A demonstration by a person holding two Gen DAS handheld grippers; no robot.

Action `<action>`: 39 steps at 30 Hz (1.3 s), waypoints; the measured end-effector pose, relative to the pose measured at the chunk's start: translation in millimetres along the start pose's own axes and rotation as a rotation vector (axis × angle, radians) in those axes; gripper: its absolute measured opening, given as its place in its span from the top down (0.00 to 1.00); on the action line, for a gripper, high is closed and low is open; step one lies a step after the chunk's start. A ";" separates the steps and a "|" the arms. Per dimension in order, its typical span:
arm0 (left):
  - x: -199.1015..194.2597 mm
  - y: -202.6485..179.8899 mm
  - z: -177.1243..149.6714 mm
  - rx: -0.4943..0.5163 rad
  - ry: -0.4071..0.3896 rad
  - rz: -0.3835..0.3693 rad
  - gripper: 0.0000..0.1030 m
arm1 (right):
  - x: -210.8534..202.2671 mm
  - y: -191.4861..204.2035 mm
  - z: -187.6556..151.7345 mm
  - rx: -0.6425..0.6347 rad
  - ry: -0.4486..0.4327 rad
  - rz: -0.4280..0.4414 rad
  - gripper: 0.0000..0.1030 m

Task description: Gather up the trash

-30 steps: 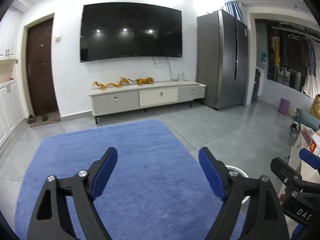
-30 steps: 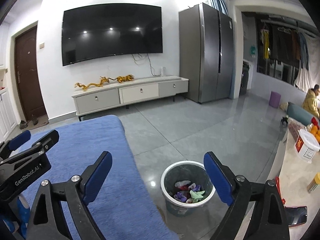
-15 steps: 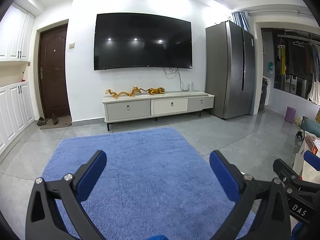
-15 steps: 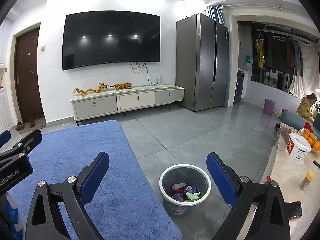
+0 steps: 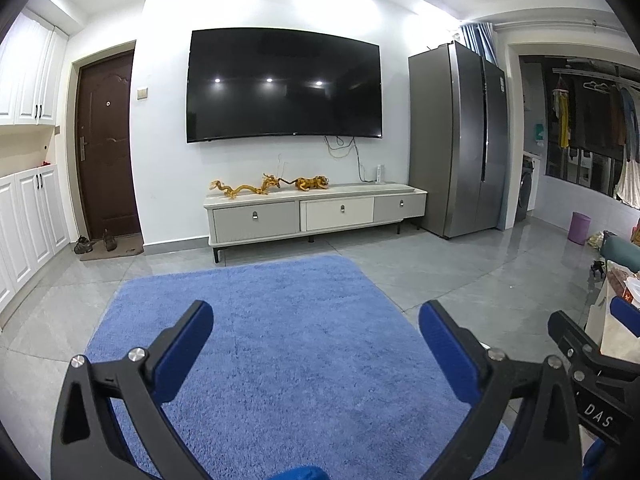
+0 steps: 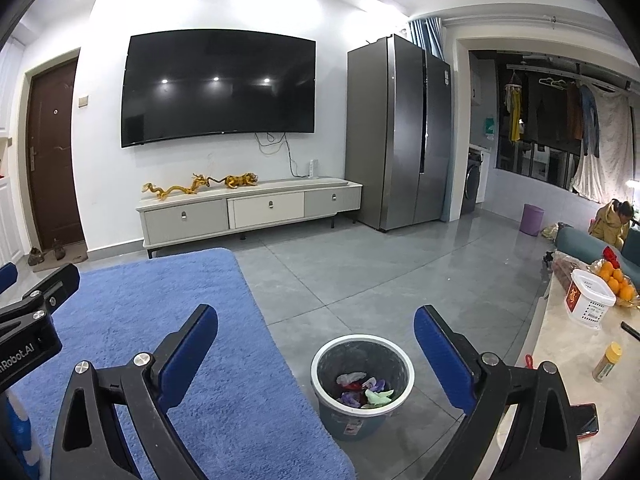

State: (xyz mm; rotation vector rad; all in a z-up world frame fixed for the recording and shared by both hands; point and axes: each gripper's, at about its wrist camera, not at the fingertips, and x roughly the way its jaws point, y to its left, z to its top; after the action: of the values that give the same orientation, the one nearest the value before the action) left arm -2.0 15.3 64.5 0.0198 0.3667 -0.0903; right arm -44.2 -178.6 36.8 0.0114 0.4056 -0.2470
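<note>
A blue trash bin with a white rim (image 6: 352, 424) stands on the grey tile floor beside the blue rug (image 6: 140, 320). It holds several crumpled scraps, purple, green and white (image 6: 366, 390). My right gripper (image 6: 316, 316) hangs above and just short of the bin, open, with nothing between its blue pads. My left gripper (image 5: 316, 312) is open over the rug (image 5: 280, 340), also with nothing between its pads. I see no loose trash on the rug. Each gripper shows at the edge of the other's view.
A light table (image 6: 560, 360) on the right carries a white container, oranges, a spice jar and a phone. A person (image 6: 610, 220) sits by a sofa at far right. A TV cabinet (image 5: 316, 212), fridge (image 5: 456, 140) and purple bin (image 6: 533, 219) line the far side.
Both views have tilted up and drawn back. The left gripper's jaws have spread wider, and the bin's rim has dropped out of the left wrist view. The bin sits lower in the right view.
</note>
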 end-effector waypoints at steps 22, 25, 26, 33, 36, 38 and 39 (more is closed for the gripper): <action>4.8 -3.3 -4.4 0.017 -0.012 0.014 0.00 | 2.9 -2.0 -4.6 -0.001 -0.003 -0.042 0.03; 5.8 -4.2 -4.6 0.020 -0.010 0.012 0.00 | 1.4 0.1 -4.1 -0.005 -0.007 -0.048 0.03; 6.2 -4.6 -4.7 0.020 -0.009 0.012 0.00 | 1.1 0.5 -4.1 -0.007 -0.008 -0.050 0.03; 9.0 -5.9 -7.6 0.021 -0.003 0.013 0.00 | -0.4 1.9 -3.4 -0.011 -0.014 -0.060 0.03; 10.1 -6.3 -9.1 0.023 -0.002 0.012 0.00 | -3.1 3.5 -4.4 -0.014 -0.015 -0.066 0.02; 11.0 -6.8 -10.4 0.025 0.000 0.010 0.00 | -3.4 3.7 -3.7 -0.015 -0.015 -0.068 0.02; 10.8 -6.8 -11.0 0.026 0.000 0.010 0.00 | -3.4 3.6 -3.6 -0.015 -0.015 -0.069 0.02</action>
State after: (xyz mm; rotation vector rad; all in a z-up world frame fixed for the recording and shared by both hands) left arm 3.5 8.0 50.3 0.0474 0.3655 -0.0855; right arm -47.8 -174.0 34.7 -0.0195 0.3931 -0.3116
